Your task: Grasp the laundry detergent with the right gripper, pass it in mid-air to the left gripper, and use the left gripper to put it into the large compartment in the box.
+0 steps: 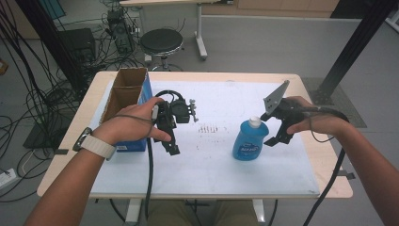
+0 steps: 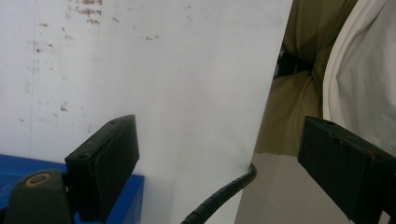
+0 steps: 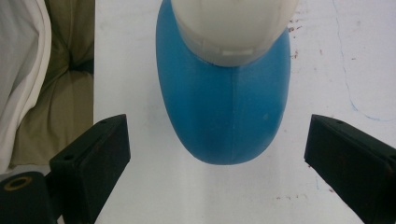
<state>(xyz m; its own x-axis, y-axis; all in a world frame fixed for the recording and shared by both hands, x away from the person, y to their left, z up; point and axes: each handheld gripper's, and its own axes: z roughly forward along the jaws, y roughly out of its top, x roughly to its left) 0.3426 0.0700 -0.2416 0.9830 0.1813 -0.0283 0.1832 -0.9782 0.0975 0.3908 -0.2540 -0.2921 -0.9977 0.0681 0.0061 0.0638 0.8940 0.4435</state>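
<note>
Your right gripper (image 1: 277,136) hangs just beside the blue bottle (image 1: 250,140), on its right as the high view has it, with your right hand (image 1: 314,118) wrapped round the body and the grey three-cornered plate (image 1: 276,96) tilted up above it. Its jaws stand wide apart and grip nothing; in the right gripper view the bottle (image 3: 224,107) sits between and beyond the two black jaws, seen from above, its white cap (image 3: 233,28) nearest the camera and clear space on either side. The bottle stands upright on the white sheet (image 1: 211,155) that covers the table (image 1: 339,188), towards the right of the middle. Your left gripper (image 1: 171,141) is held over the left part of the sheet, in your left hand (image 1: 129,125), which wears a pale watch strap (image 1: 96,146) at the wrist. Its jaws too are spread wide and empty; the left gripper view looks down past them at the sheet's near edge (image 2: 261,121), its own cable (image 2: 224,198) trailing over that edge. Just beside your left hand, at the table's left side, stands an open cardboard box with a blue side (image 1: 127,92). A black stool (image 1: 161,42) sits on the floor beyond the table.
</note>
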